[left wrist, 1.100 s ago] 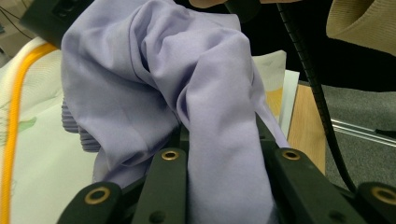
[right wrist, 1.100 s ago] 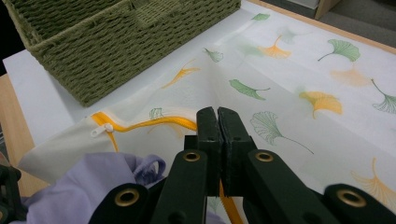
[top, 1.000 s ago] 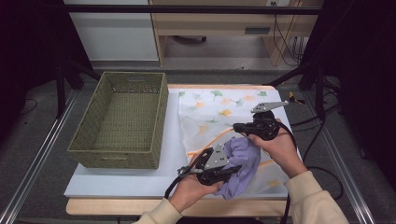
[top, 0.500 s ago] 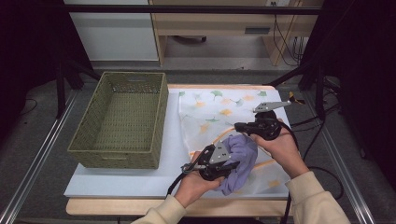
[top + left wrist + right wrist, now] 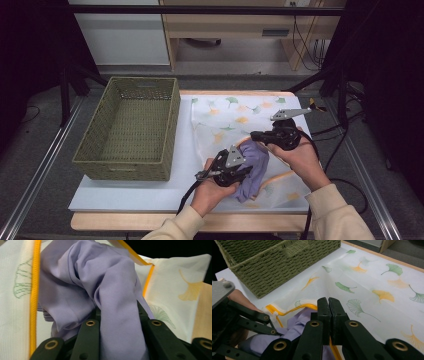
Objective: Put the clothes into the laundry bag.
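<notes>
A white mesh bag (image 5: 235,112) printed with ginkgo leaves and edged in orange lies on the table's right half. My right gripper (image 5: 254,135) is shut on the bag's orange-trimmed rim (image 5: 287,311) and holds the top layer lifted, jaws pressed together in the right gripper view (image 5: 328,302). A bunched purple cloth (image 5: 256,165) hangs at the bag's mouth. My left gripper (image 5: 246,171) is shut on it, and the fabric (image 5: 105,290) wraps over and between its jaws (image 5: 120,315). The bag's mesh (image 5: 175,282) lies behind the cloth.
A green woven basket (image 5: 130,127) stands on the left half of the white board (image 5: 185,165), close to the bag's left edge; its wall (image 5: 277,262) is near in the right gripper view. The wooden table edge (image 5: 150,222) runs along the front.
My left gripper has shifted slightly and a little lower with the purple cloth at the bag's mouth. The right gripper has kept still on the rim.
</notes>
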Tool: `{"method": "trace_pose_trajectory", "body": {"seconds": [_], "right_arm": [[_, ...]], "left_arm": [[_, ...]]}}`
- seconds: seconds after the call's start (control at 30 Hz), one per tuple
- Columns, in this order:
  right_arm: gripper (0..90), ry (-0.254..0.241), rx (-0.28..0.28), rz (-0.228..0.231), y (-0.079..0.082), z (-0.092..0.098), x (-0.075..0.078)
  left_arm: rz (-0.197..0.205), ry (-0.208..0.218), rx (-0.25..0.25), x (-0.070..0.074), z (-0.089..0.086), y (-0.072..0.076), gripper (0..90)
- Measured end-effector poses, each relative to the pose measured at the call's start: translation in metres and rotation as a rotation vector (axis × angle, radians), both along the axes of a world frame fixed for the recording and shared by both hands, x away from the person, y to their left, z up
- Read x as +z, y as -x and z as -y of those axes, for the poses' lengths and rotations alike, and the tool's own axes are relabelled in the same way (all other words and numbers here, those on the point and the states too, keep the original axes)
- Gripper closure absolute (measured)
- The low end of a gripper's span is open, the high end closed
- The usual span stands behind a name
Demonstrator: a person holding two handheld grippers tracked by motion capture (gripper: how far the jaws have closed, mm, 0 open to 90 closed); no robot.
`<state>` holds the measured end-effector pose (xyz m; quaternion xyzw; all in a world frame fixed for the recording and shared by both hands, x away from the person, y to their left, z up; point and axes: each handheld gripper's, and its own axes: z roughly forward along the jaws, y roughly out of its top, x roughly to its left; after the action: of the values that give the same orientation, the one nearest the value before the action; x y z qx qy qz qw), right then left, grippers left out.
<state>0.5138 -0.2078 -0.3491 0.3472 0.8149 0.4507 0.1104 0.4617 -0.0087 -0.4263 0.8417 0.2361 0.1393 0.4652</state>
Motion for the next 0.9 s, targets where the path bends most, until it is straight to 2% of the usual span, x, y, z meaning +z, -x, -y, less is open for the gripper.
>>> {"method": "trace_pose_trajectory", "body": {"seconds": [0.5, 0.57, 0.7, 0.9], "right_arm": [[88.7, -0.002, 0.005, -0.002, 0.001, -0.001, -0.003], [88.7, -0.001, 0.003, -0.005, 0.001, -0.001, -0.005], [88.7, 0.002, -0.003, -0.014, 0.000, 0.000, -0.010], [88.7, 0.004, -0.009, -0.018, 0.000, 0.001, -0.013]], "left_arm": [[0.000, 0.000, 0.084, -0.014, 0.009, -0.024, 71.2], [0.012, -0.005, 0.087, -0.016, 0.010, -0.024, 68.1], [0.024, 0.012, 0.096, -0.016, 0.010, -0.024, 56.4], [0.064, 0.047, 0.065, -0.007, 0.008, -0.014, 46.1]]}}
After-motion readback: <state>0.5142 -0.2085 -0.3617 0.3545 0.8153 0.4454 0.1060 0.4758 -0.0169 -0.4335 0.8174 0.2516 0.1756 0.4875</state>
